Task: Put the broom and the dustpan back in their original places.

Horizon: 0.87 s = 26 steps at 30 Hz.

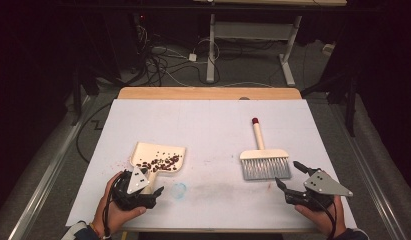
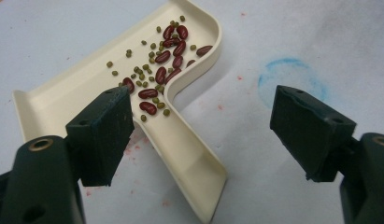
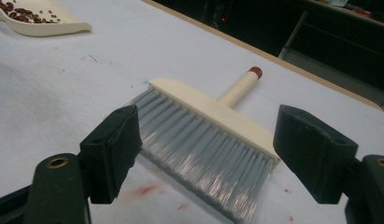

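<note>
Pictured on white table (image 1: 208, 200): cream dustpan (image 1: 158, 152) w/ flat tapering handle, raised rim round the back & sides, front edge open. Inside, scatter of dark red beans (image 2: 170, 56) & small green beans (image 2: 144, 73), bunched toward the curved back corner nr the handle root. Lying left of the brush (image 1: 265, 162), well apart from it. Faint blue ring stain (image 2: 290, 81) on the sheet just right of dustpan handle; red specks around.

Left gripper (image 1: 143, 192), jaws spread wide, gripping nothing, poised at the dustpan's handle end; seen in left gripper view (image 2: 206, 135) w/ one jaw over the pan's floor, other over bare sheet, handle lying between.

Brush: cream head, grey bristles fanned toward the person, round cream handle w/ red tip (image 3: 255, 72) pointing away.

Right gripper (image 1: 293, 180), jaws likewise wide apart & empty, just right of the brush's bristles; in right gripper view (image 3: 208, 158) framing the bristle edge, not touching.
</note>
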Available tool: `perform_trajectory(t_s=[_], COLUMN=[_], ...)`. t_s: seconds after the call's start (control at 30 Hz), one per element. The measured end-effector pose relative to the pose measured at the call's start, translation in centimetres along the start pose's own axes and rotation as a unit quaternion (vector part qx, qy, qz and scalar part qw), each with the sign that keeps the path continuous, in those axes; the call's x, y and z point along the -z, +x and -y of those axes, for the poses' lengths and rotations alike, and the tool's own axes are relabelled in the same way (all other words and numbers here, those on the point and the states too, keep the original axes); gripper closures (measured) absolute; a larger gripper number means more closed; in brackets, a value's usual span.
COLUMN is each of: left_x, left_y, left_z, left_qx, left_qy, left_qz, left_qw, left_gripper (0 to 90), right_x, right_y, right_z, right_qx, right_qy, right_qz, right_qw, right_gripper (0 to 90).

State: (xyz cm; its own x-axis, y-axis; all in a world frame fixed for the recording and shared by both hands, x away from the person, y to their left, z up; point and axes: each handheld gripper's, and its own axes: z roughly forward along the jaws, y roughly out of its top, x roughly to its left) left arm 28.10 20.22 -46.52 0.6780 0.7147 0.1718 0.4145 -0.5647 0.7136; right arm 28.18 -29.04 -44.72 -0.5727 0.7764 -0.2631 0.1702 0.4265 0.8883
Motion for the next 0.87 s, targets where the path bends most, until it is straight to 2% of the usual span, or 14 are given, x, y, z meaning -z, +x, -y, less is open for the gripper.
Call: perform_trajectory(t_s=[0.33, 0.87], left_x=[-0.04, -0.03], left_y=[-0.01, 0.10], left_z=[-0.05, -0.24], left_qx=[-0.002, -0.001], left_qy=[-0.004, -0.004], left_qz=[0.003, -0.006], left_qw=[1.0000, 1.0000], left_gripper=[21.5, 21.1], right_x=[0.02, 0.07], right_y=[-0.07, -0.06], right_z=[0.07, 0.02], right_qx=[0.002, 0.003], right_qy=[0.001, 0.001], right_qz=[0.002, 0.006], right_qw=[1.0000, 1.0000], right_gripper=[23.7, 23.8])
